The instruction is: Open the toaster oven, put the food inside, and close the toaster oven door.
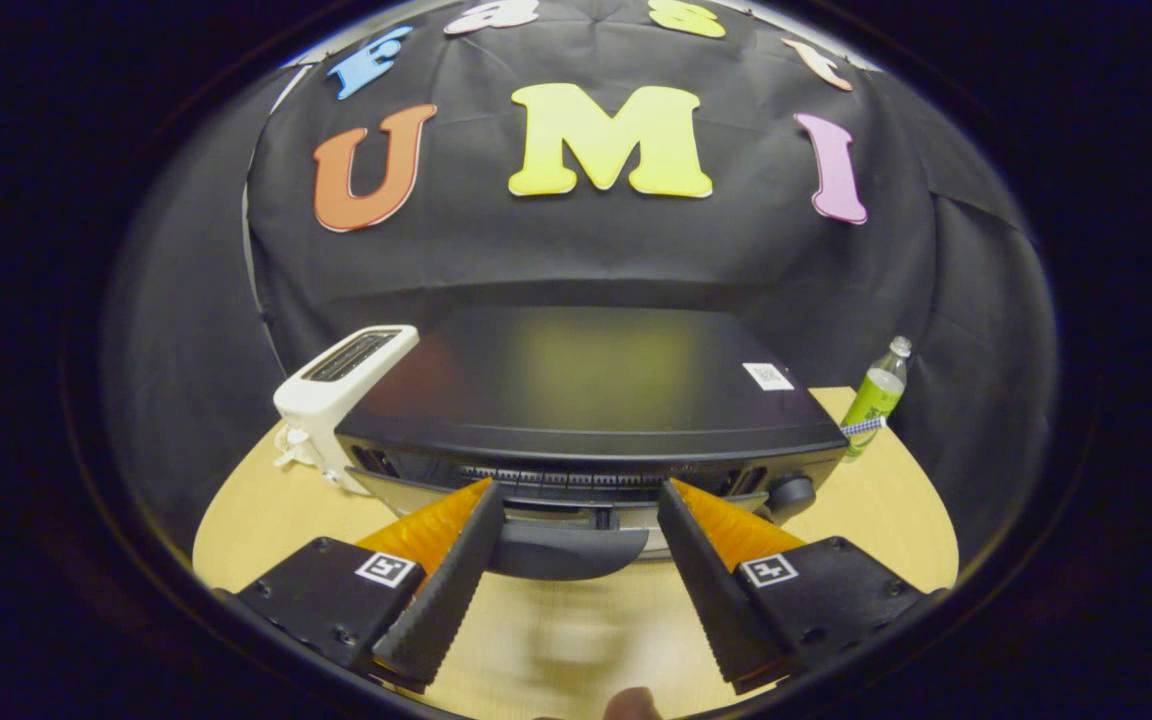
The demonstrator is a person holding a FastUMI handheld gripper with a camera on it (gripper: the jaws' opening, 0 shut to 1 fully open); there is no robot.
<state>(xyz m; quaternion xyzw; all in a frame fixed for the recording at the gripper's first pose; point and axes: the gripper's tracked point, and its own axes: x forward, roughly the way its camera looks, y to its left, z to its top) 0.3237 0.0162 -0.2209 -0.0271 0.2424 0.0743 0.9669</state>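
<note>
Tool (576,500) released, fingers spread to either side of the toaster oven (586,400) door handle (561,550) at 12 o'clock, not gripping. Door looks shut. No food seen. Risk: a shallow grip slips off the handle, or a hard pull drags the oven across the counter (266,510) toward the white toaster (336,385) at 10 o'clock.

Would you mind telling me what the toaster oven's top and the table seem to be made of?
Toaster oven top: probably dark painted metal, semi-gloss, given its soft blurred reflections. Table: light wood or wood-look laminate, matte, with faint grain. The open tongs hover at the oven's door handle.
</note>
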